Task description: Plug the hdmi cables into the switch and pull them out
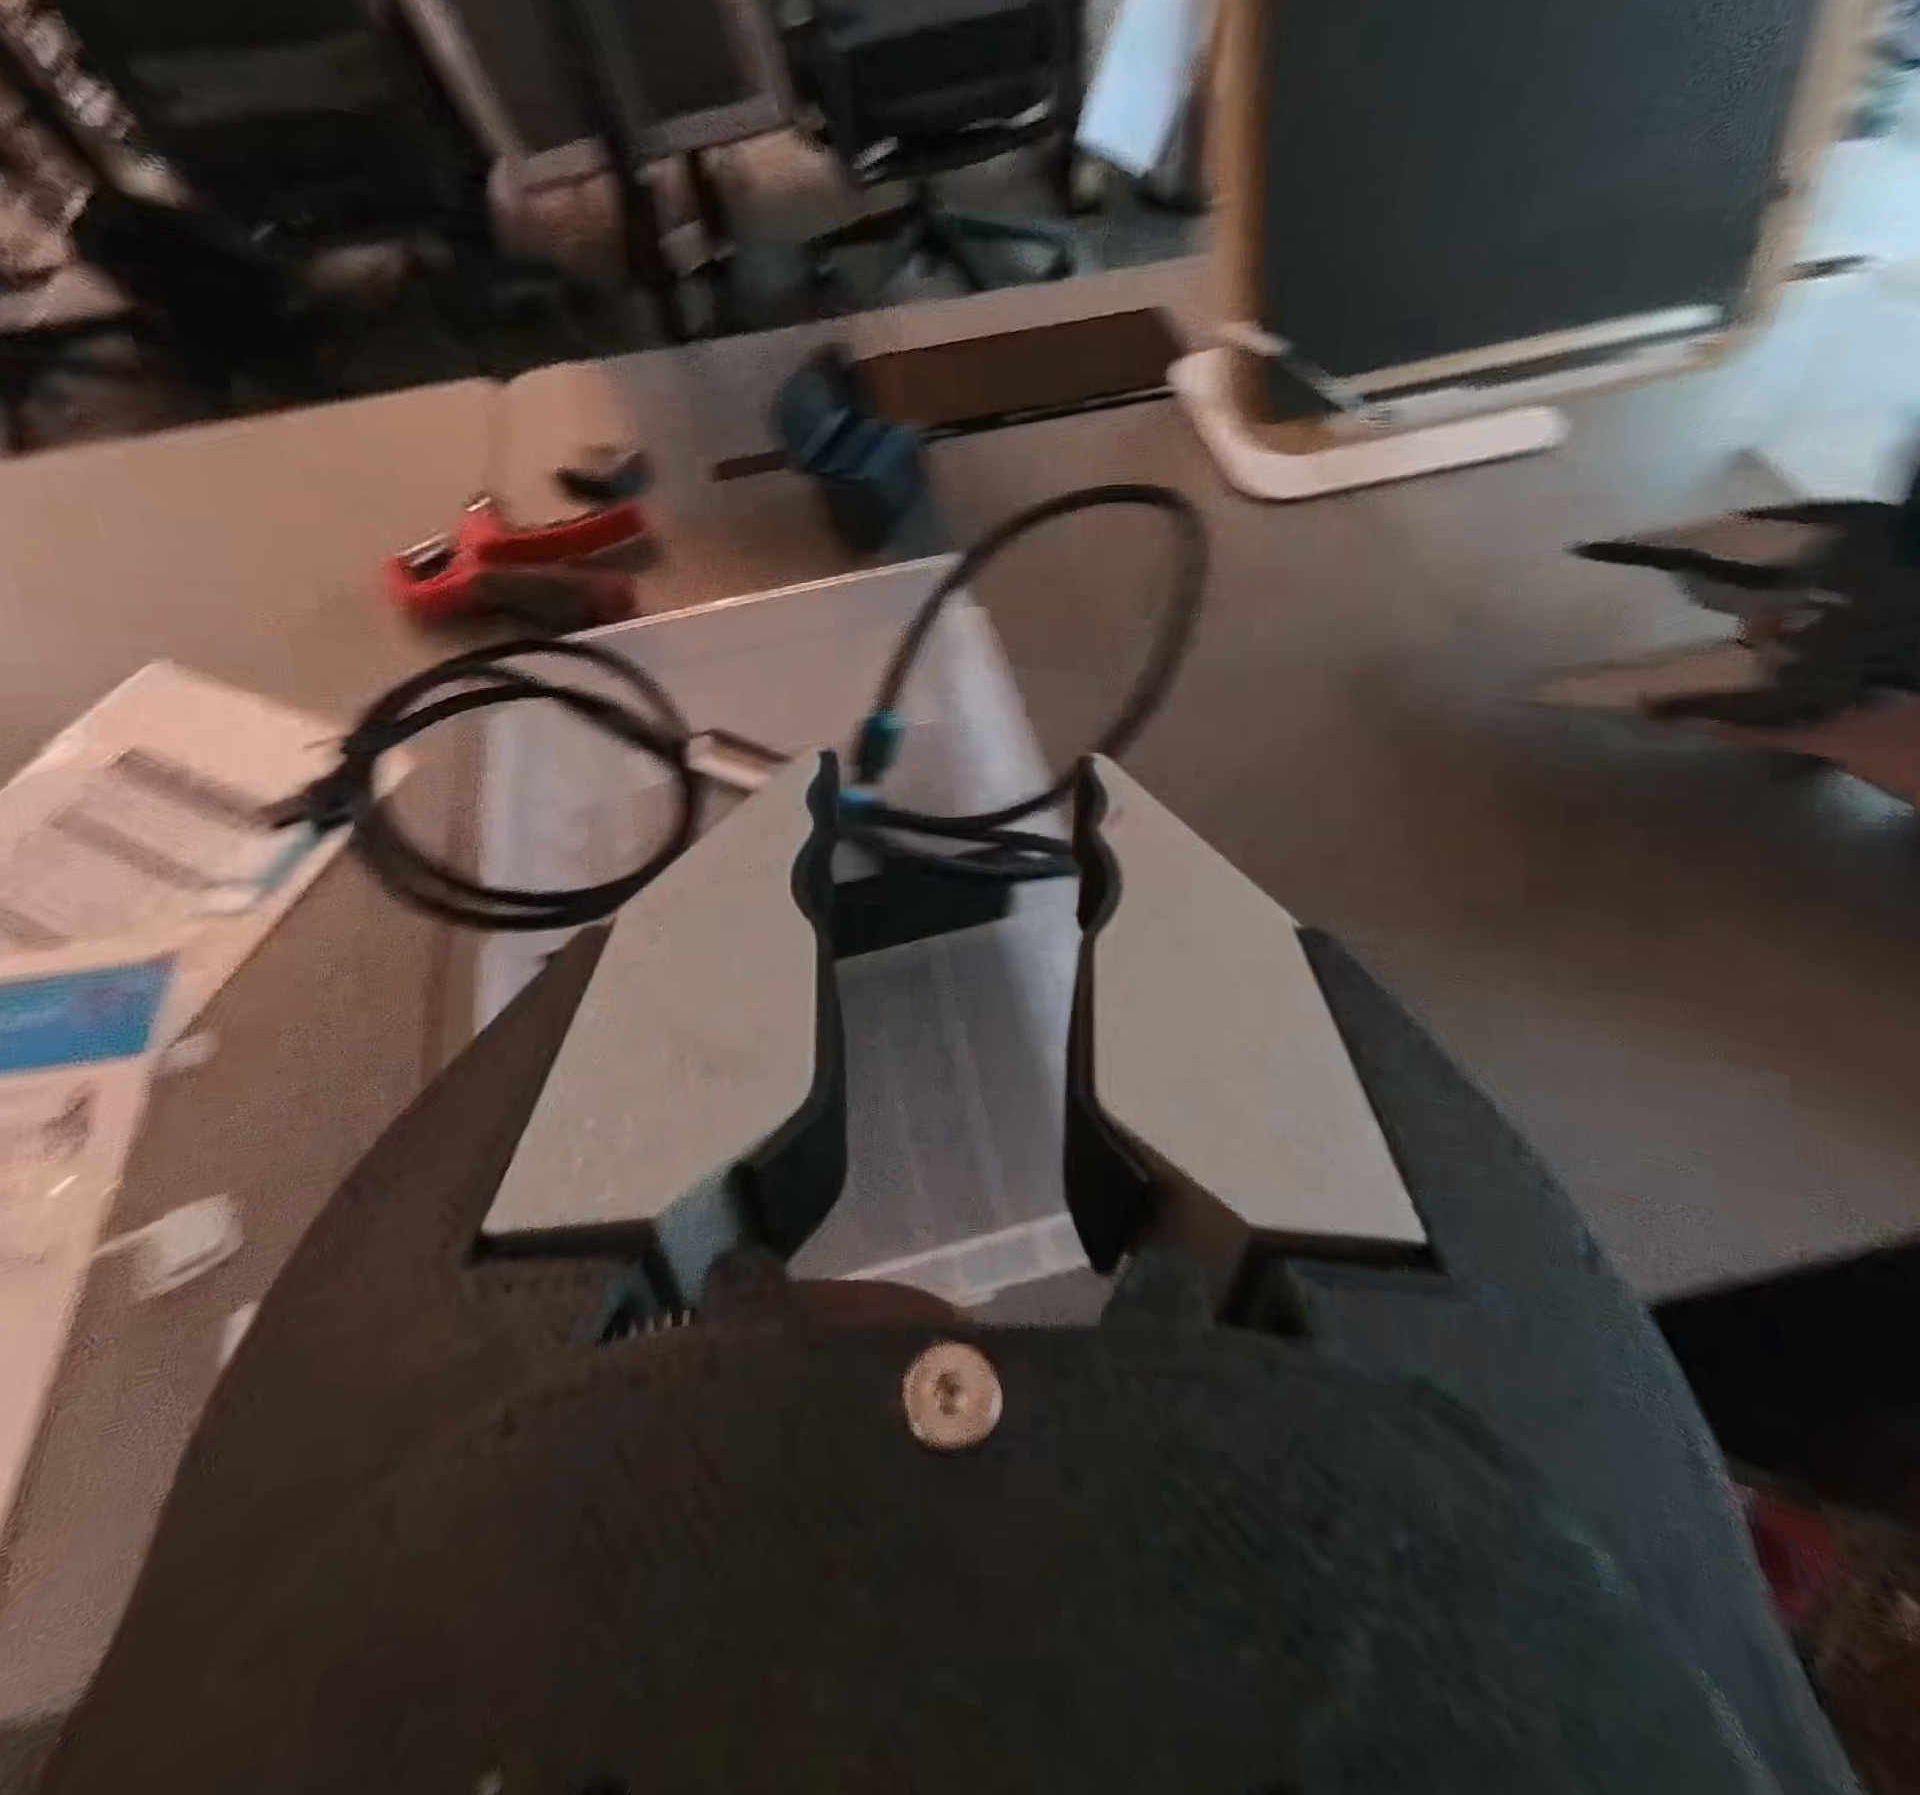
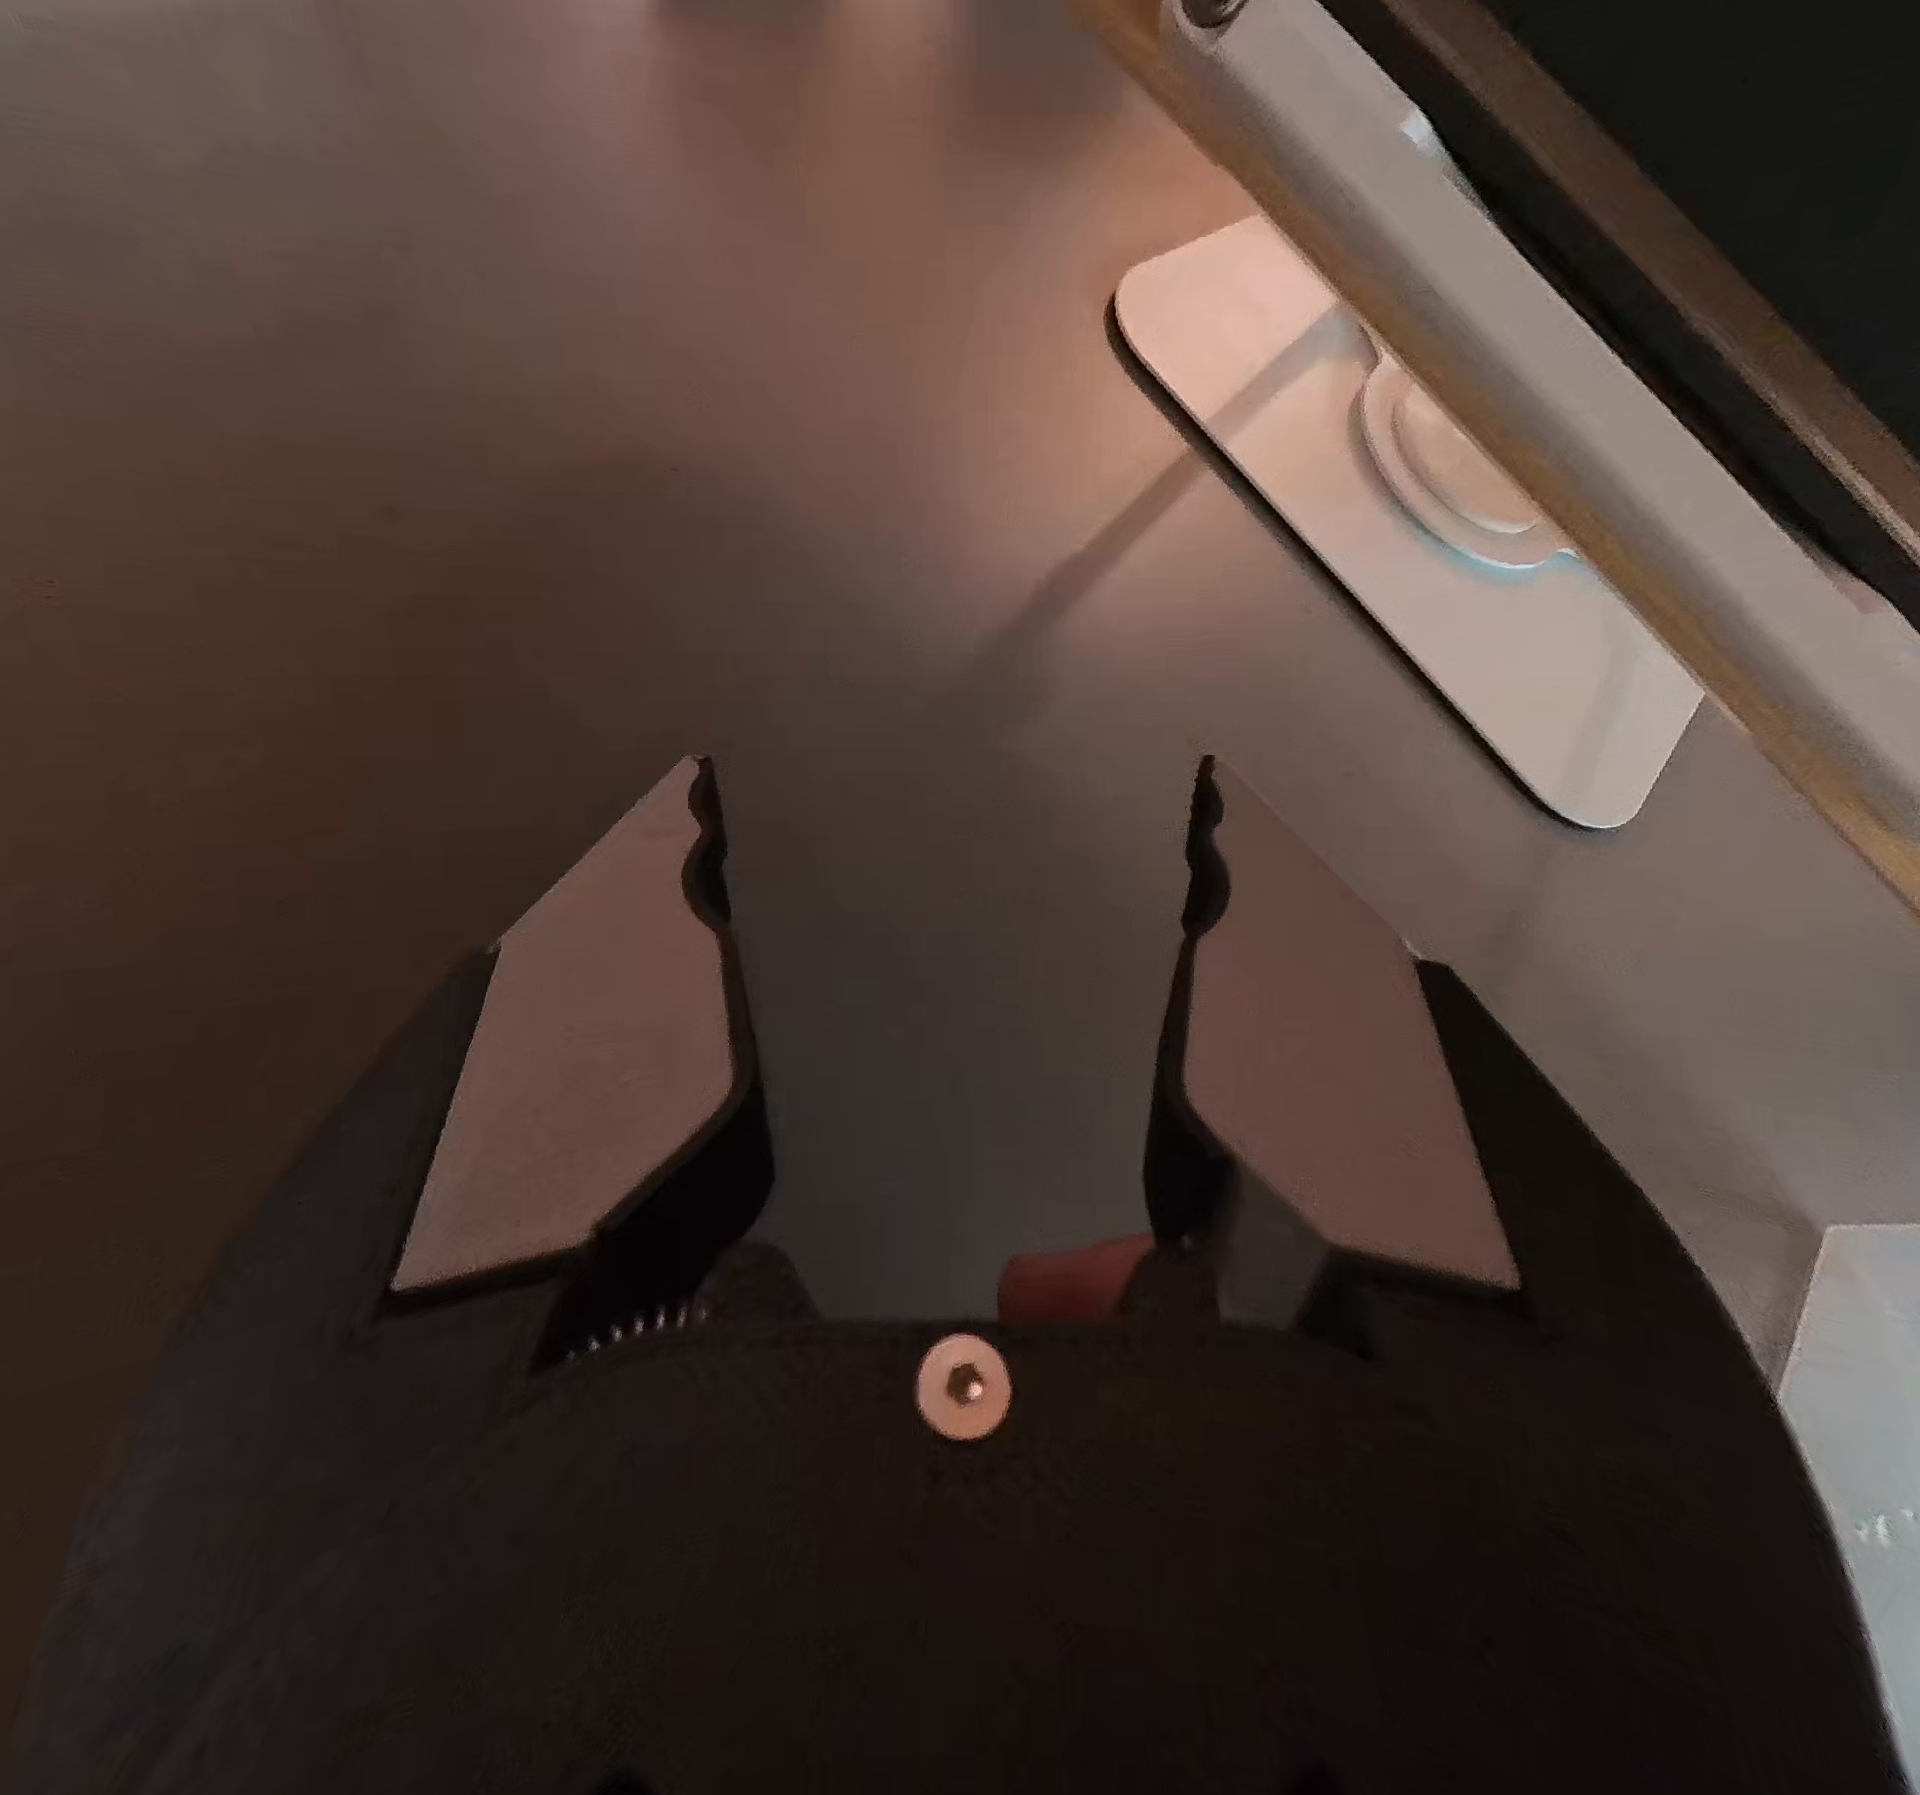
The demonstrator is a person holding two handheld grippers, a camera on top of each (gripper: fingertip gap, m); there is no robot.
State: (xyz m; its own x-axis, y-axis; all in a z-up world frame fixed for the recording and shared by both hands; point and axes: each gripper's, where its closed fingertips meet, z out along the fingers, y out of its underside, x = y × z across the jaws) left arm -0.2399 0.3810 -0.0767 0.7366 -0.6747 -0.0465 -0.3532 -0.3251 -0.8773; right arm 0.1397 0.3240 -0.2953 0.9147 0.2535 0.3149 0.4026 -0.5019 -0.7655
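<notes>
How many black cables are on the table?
2: a coiled cable left on the white box, and a looped cable by the switch. More may be hidden.

Relative to the one black switch, which sits on the one clear plastic box, things are counted thus. Two black cables are seen: one looped cable rising just above the switch, one coiled cable to its left. One red clip lies beyond it, one paper sheet far left. Two grippers are counted (each with jaws apart): one just before the switch, another shown elsewhere.
</notes>
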